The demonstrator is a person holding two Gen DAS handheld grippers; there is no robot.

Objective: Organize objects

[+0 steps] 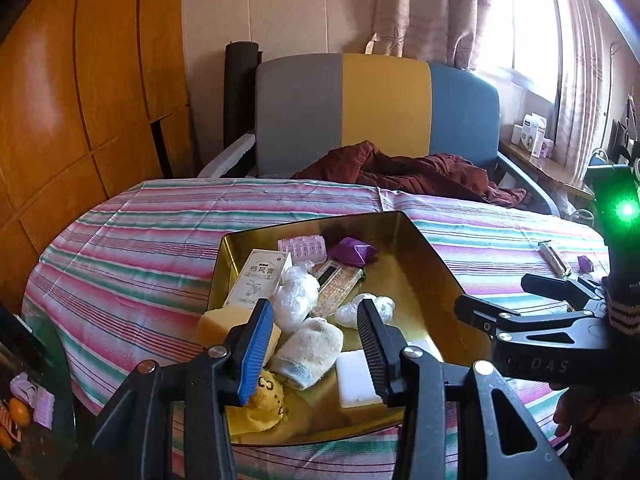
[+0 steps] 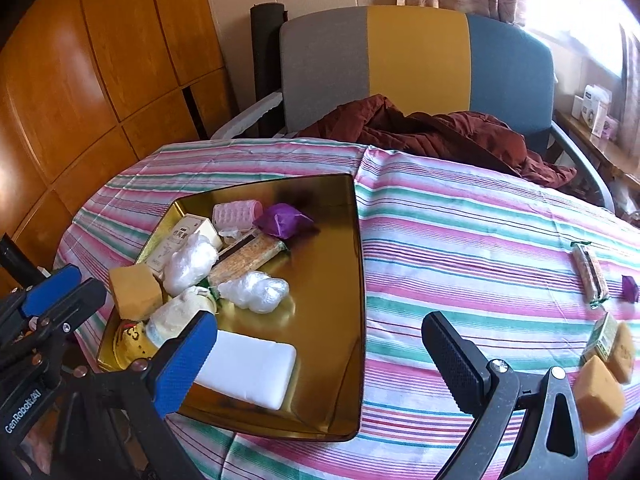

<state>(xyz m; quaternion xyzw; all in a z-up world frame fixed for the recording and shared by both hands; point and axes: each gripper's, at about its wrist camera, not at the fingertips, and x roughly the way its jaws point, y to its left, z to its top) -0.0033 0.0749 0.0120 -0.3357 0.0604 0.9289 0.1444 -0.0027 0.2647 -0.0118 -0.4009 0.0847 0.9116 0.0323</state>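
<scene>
With the gold tray (image 2: 356, 280) already filled, the loose sponges (image 2: 600, 396) are found at the worktop's right edge, just beside the right gripper (image 2: 320, 344), both grippers' jaws apart and empty.

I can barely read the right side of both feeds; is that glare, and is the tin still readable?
Left wrist view: window blows out the upper right; tin clear. Right wrist view: same glare top right, tin sharp, edges bent by fisheye.

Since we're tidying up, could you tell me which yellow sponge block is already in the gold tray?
The sponge block at the tray's left edge; the other two lie on the striped cloth.
</scene>
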